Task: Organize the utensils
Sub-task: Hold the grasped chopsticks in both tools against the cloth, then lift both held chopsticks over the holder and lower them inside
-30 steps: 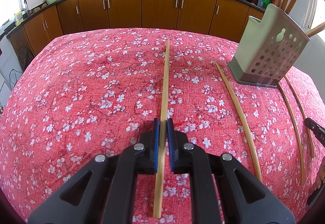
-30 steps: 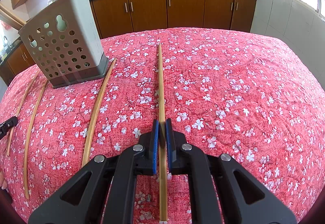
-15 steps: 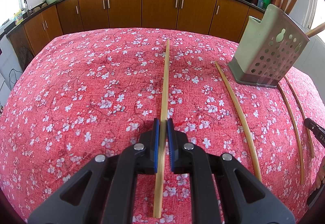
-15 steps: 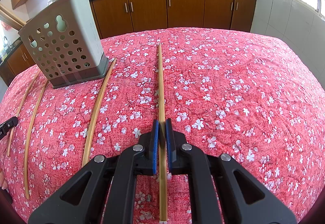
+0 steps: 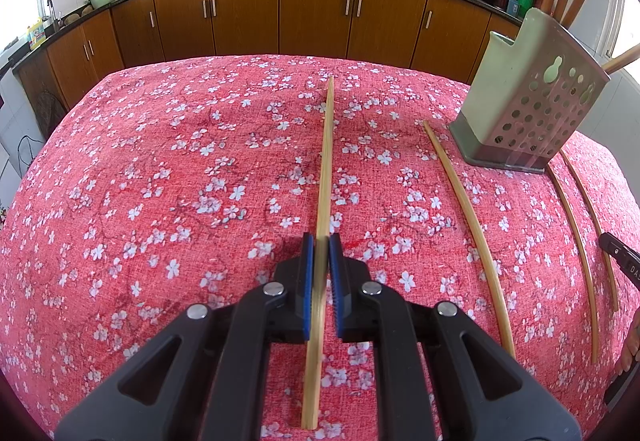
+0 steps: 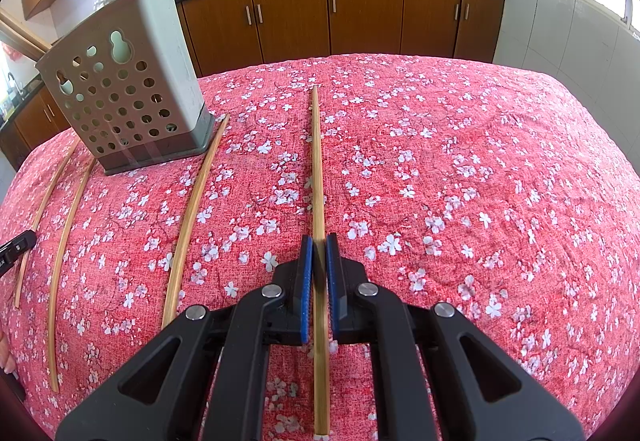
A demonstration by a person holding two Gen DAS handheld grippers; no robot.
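Our left gripper (image 5: 321, 241) is clamped on one chopstick (image 5: 326, 161), our right gripper (image 6: 319, 241) on another (image 6: 317, 169), both low over the table (image 5: 160, 161). Pinched near one end, either may pivot and miss the holder (image 6: 124, 97) (its mouth is narrow). We count five chopsticks off the holder, one holder.

Perforated grey-green plastic utensil holder (image 5: 532, 109) stands on red floral-cloth counter (image 5: 160, 181) toward far edge. Three loose bamboo chopsticks (image 6: 192, 217) lie beside holder's base. Left claw (image 5: 321, 265) and right claw (image 6: 319, 261) each pinch one chopstick, tips pointing at far edge.
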